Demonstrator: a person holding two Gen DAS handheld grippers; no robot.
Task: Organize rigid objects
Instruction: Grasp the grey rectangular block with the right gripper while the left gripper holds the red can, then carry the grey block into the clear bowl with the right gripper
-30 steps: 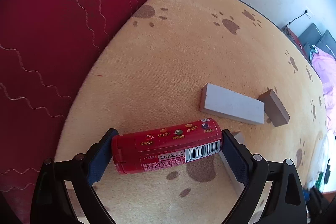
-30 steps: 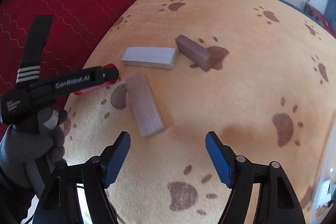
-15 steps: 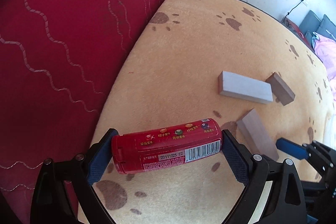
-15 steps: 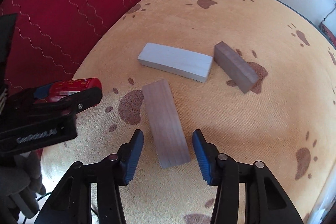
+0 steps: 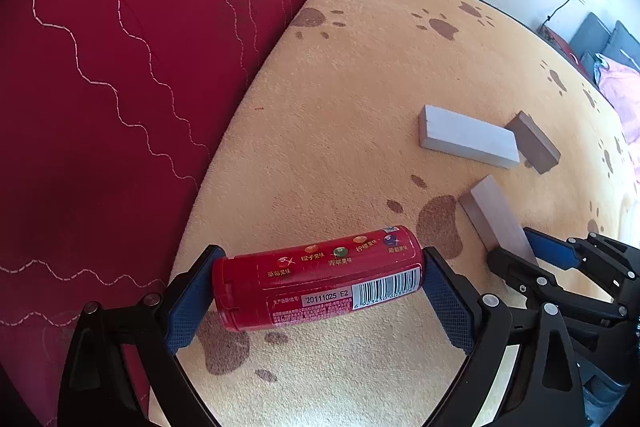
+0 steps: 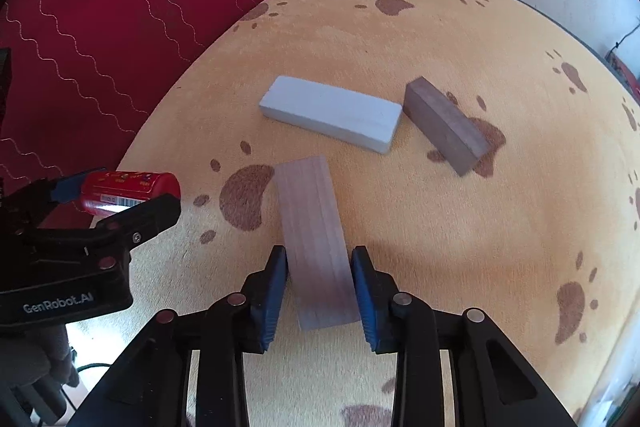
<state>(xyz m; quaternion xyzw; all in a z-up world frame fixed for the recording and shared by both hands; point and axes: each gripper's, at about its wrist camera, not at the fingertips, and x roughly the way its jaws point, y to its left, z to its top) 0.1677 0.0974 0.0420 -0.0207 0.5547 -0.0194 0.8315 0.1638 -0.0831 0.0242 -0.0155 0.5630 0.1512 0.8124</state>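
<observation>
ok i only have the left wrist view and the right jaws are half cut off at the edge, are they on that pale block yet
observer: Yes. The right gripper has just been closing its jaws, and the pale block sits between them, pads against both long sides.
operator: middle or an end
observer: The near end. Most of the block stretches away from the jaws towards the white block.

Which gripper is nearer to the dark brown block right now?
Right. The right gripper straddles the pale wooden block, which lies close beside the dark brown block. The left gripper holds the red can further off, near the mat's red-blanket edge.
</observation>
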